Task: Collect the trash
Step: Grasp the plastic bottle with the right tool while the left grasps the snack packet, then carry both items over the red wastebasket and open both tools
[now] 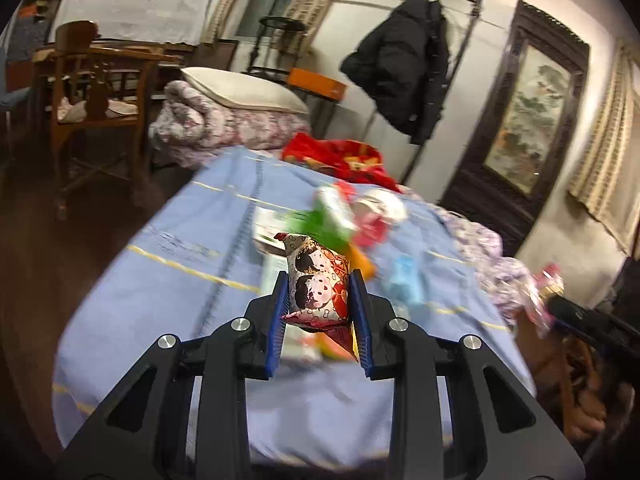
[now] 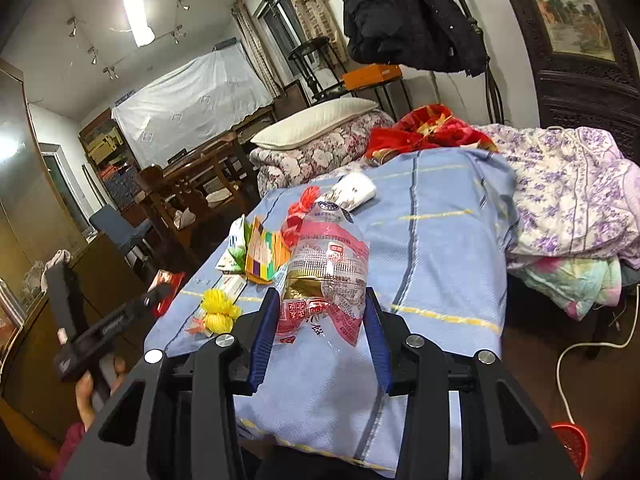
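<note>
Now snack packet pinched inside left hand-held gripper.

Both grippers clamped — loaded

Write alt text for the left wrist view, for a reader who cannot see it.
The left gripper clamps a small snack packet printed with cartoon faces, above a bed with a blue blanket. More wrappers lie blurred on the blanket beyond it. At the right edge, the right gripper holds a clear plastic bag.
</note>
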### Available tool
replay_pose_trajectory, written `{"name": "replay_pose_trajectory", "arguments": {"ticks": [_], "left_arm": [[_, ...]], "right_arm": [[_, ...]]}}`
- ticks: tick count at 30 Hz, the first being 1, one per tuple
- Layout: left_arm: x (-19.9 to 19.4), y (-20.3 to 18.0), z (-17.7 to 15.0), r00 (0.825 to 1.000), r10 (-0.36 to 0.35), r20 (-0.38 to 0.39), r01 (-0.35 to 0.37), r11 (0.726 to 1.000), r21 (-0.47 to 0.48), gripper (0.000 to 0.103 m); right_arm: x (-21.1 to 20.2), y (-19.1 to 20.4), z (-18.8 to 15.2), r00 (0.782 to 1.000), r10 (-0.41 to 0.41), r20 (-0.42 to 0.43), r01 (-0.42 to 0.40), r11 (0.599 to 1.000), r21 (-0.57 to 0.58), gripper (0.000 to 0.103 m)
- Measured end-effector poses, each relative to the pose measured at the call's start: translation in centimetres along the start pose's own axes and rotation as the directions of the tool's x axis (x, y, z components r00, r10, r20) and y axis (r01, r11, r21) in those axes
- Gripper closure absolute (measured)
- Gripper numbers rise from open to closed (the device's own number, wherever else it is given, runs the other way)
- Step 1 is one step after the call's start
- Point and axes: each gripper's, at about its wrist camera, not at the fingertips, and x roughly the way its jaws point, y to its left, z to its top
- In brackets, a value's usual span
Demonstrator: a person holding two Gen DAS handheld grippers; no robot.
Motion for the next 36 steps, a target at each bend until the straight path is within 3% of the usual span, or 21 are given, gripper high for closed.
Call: {"name": "replay_pose_trajectory", "arguments": {"ticks": [4,9,18,27,33,36], "left_arm": [[-1.6,-3.0,-0.2,0.998,-0.057,-0.017,0.057,0.998,0.009,0.072],[-2.8,-7.6,0.1,0.997,-0.080,-0.014,0.081,0.992,0.094,0.072],[-3.7,-16.7,-1.1,0.979,-0.197,-0.059,0.205,0.954,0.219,0.072],[-2.2,-25.3,-5.3,0.946,-0.267,-0.185,0.316,0.888,0.334,0.072],[0.3,-30.8,-9.1,0.914,-0.273,-0.300,0.380,0.835,0.397,0.072],[2.3,-33.4,-11.2,0.888,-0.268,-0.373,0.418,0.809,0.413,0.072]], "right_arm": [[-2.2,-0.5,1.2,0.998,0.040,0.040,-0.041,0.999,0.024,0.061],[-5.2,-0.8,2.8,0.993,0.066,0.102,-0.068,0.997,0.019,0.061],[-12.1,-4.5,4.5,0.979,0.067,0.192,-0.081,0.994,0.067,0.061],[-17.6,-15.9,-2.3,0.981,-0.122,0.153,0.080,0.963,0.259,0.060],[-16.0,-24.5,-10.3,0.969,-0.246,-0.022,0.237,0.899,0.368,0.057],[-13.0,-28.5,-14.9,0.956,-0.253,-0.150,0.293,0.857,0.423,0.055]]}}
